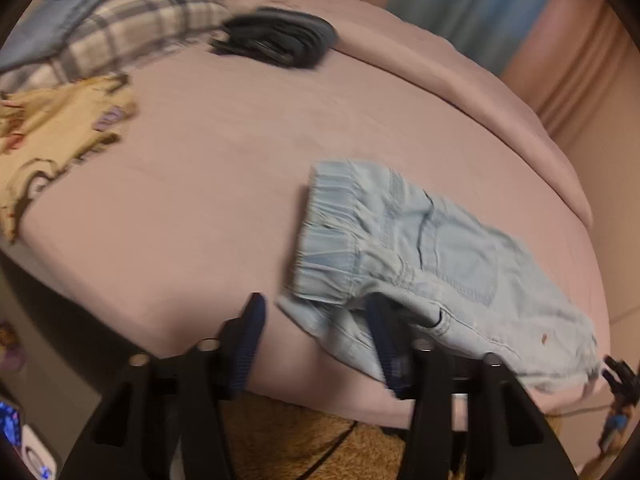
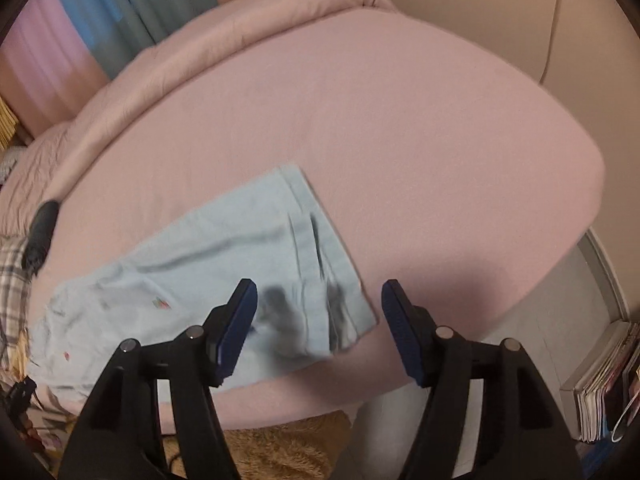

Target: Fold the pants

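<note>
One pair of pale blue pants [image 1: 424, 256] lay on a pink bed [image 1: 192, 184], close to its near edge, stretched sideways with the gathered elastic waistband toward the left side and the leg ends toward the right. In the left wrist view, the left gripper [image 1: 316, 320] hung over the near edge of the bed with its two blue-padded fingers spread wide apart; the right-hand finger sat against the lower corner of the waistband, partly under the cloth, while the other finger stood clear of it, and nothing was pinched between them. In the right wrist view, the right gripper [image 2: 319, 304] hovered above the leg end of the pants [image 2: 224, 264], its two fingers also spread wide, with the hem corner lying between them and a dark shadow on the cloth. Four other items sat at the far left of the bed: one plaid cloth [image 1: 132, 20], one blue garment [image 1: 48, 16], one yellow printed cloth [image 1: 52, 132] and one black bundle [image 1: 276, 38]. A tan rug [image 2: 280, 444] showed below the bed. One stack of books [image 2: 604, 384] stood at the right.
</note>
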Motion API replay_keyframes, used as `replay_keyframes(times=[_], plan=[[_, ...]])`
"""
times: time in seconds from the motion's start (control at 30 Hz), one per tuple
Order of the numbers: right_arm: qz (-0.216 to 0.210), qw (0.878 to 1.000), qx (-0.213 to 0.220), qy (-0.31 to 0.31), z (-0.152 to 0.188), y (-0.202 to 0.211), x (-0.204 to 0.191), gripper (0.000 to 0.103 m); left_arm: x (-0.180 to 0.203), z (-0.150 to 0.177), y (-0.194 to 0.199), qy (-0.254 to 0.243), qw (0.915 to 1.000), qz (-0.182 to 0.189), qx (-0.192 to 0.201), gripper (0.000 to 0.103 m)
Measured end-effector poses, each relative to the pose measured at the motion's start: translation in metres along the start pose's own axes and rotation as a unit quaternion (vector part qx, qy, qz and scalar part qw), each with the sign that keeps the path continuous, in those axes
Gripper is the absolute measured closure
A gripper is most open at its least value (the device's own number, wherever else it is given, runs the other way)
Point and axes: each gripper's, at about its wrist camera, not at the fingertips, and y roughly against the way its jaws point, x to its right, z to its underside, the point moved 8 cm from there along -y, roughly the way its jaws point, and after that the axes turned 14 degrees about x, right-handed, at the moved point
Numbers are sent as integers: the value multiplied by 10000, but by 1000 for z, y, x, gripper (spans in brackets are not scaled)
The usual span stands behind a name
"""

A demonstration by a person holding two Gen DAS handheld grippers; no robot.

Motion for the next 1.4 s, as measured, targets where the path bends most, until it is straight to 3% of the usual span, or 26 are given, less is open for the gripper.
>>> replay_keyframes(times=[0.1, 0.2, 0.3, 0.4, 0.53, 0.63, 0.73, 0.8, 0.87, 0.97, 1.07, 1.13, 1.23, 1.4], plan=[[-98, 9998, 115, -102, -20, -1, -5, 38, -12, -19, 19, 42, 9980, -415, 473, 40], [-48, 10000, -19, 33, -23, -21, -17, 38, -6, -33, 28, 163, 9959, -427, 784, 38], [263, 9993, -251, 127, -17, -54, -17, 40, 25, -32, 24, -68, 9973, -57, 735, 38], [198, 9987, -375, 282, -7, -75, -27, 82, 69, -17, 18, -543, 9956, 523, 557, 38], [593, 9966, -151, 551, -23, -74, -41, 84, 125, 10, 6, -925, 9860, 1378, 149, 38], [588, 9963, 233, 575, -54, -67, -54, 84, 153, 30, 0, -1240, 9786, 1643, 4, 38], [667, 9967, 123, 445, -64, -87, -50, 83, 162, 49, -15, -1406, 9767, 1608, -190, 38], [645, 9972, -26, 374, -56, -107, -46, 83, 153, 64, -30, -1233, 9797, 1504, -486, 38], [663, 9973, -62, 322, -48, -122, -43, 79, 138, 75, -45, -1051, 9828, 1331, -737, 38], [678, 9971, 63, 333, -47, -120, -36, 66, 133, 80, -43, -1104, 9818, 1402, -647, 38], [564, 9984, -30, 44, -46, -98, -27, 57, 127, 78, -39, -1176, 9823, 1269, -715, 38], [764, 9969, 124, -149, -47, -69, -11, 47, 125, 79, -35, -1077, 9834, 1266, -733, 38], [1041, 9938, 254, -288, -37, -25, 14, 44, 115, 78, -28, -921, 9854, 1233, -727, 38], [458, 9953, 218, -826, -4, 4, 20, 44, 103, 76, -10, -651, 9893, 1157, -598, 38]])
